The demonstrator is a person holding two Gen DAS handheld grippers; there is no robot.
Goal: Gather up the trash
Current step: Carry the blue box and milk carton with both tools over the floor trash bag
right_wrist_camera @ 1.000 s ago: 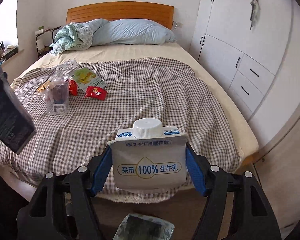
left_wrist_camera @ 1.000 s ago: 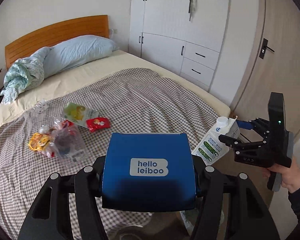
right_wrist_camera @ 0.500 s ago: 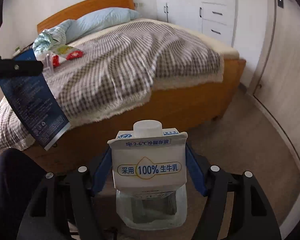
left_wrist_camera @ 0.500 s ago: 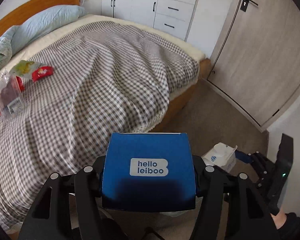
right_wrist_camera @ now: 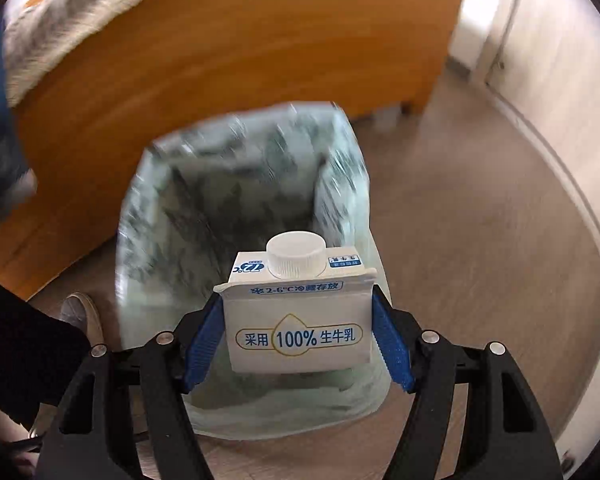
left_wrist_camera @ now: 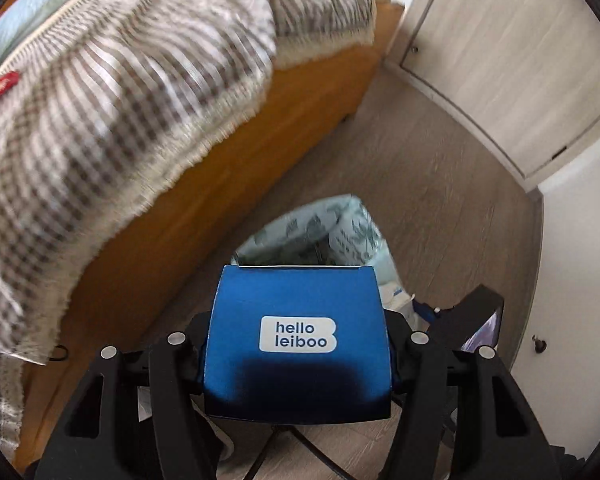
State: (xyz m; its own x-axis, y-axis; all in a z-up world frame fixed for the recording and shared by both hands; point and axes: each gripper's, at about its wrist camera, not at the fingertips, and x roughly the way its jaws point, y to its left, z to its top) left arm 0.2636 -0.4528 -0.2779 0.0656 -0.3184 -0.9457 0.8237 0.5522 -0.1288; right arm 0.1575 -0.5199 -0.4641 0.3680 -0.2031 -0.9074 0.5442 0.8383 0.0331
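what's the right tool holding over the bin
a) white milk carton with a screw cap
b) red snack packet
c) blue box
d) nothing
a: the right tool is shut on the milk carton, white cap up, above the lined trash bin.

Right wrist view: milk carton [right_wrist_camera: 298, 322] between right gripper [right_wrist_camera: 298, 344] fingers, directly over lined bin [right_wrist_camera: 148, 216] on floor [right_wrist_camera: 480, 248]. Bed frame [right_wrist_camera: 220, 52] behind bin, 12 o'clock. Left wrist view: box [left_wrist_camera: 298, 336] in left gripper [left_wrist_camera: 298, 360], bin at 12, bed at 10, door [left_wrist_camera: 500, 52] at 2.
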